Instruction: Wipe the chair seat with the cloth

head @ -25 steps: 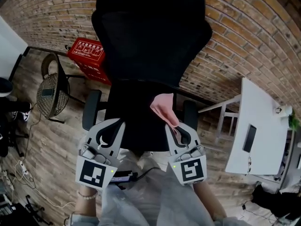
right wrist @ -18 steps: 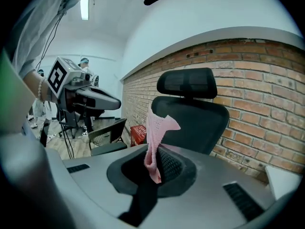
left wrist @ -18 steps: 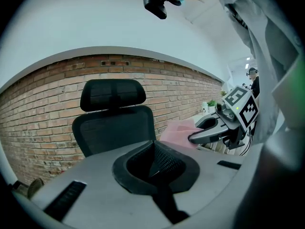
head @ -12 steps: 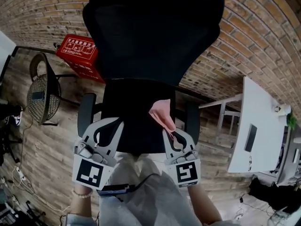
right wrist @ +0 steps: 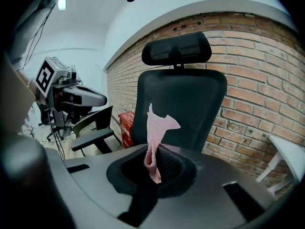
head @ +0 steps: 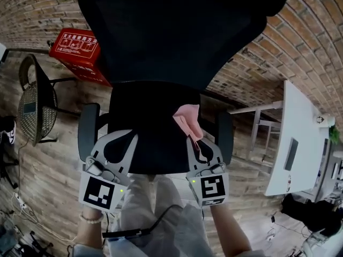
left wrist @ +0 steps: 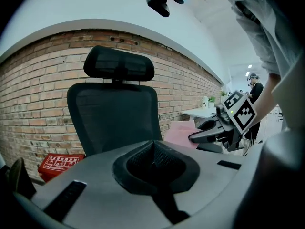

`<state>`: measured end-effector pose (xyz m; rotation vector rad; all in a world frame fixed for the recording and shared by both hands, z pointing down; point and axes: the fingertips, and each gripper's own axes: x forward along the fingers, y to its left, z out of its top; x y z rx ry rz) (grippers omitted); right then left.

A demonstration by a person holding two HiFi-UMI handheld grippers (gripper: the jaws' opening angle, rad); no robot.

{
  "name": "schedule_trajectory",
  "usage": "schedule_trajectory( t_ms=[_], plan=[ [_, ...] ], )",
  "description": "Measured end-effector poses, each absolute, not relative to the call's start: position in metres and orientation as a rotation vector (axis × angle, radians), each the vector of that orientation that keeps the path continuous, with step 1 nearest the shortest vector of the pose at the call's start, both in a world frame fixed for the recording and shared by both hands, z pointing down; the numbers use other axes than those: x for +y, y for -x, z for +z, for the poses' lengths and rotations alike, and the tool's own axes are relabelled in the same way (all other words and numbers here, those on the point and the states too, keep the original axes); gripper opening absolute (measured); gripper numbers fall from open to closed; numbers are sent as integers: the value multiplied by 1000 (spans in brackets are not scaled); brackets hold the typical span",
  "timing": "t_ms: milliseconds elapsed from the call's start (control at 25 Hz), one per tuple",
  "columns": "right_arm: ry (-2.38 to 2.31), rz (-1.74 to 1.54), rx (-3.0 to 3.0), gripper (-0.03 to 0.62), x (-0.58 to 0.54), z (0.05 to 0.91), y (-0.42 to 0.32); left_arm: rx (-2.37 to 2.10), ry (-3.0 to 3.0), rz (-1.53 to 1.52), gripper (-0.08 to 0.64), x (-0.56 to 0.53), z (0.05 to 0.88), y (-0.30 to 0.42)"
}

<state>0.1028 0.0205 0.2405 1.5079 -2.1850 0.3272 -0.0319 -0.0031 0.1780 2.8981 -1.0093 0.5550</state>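
A black office chair fills the head view, its seat (head: pixel 147 122) just ahead of both grippers and its tall mesh back (head: pixel 177 31) behind. My right gripper (head: pixel 191 140) is shut on a pink cloth (head: pixel 187 119) that stands up from the jaws over the seat's right front part. The right gripper view shows the cloth (right wrist: pixel 157 125) pinched in the jaws (right wrist: pixel 153 168), with the chair back (right wrist: pixel 183 104) beyond. My left gripper (head: pixel 132 137) hovers over the seat's left front, shut with nothing in it. Its own view (left wrist: pixel 153 149) looks at the chair back (left wrist: pixel 114 116).
Black armrests (head: pixel 87 130) (head: pixel 225 135) flank the seat. A red crate (head: pixel 75 50) and a mesh-seat chair (head: pixel 29 103) stand at the left by the brick wall. A white table (head: pixel 303 138) is at the right. The person's legs are below the grippers.
The chair has grown larger and nearer in the head view. Both grippers have moved forward toward the seat's front edge, the pink cloth still held in the right one.
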Motion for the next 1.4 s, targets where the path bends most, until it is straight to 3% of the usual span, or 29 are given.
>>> schedule_trajectory(
  t_ms=[160, 760, 1400],
  plan=[
    [-1530, 366, -2148, 54, 11, 276, -107, -1043, -2815, 463, 18, -17, 203, 29],
    [-1655, 424, -1865, 53, -48, 419, -167, -875, -2875, 604, 18, -67, 319, 7],
    [-1775, 487, -1460, 54, -107, 531, -230, -823, -2831, 668, 18, -115, 387, 13]
  ],
)
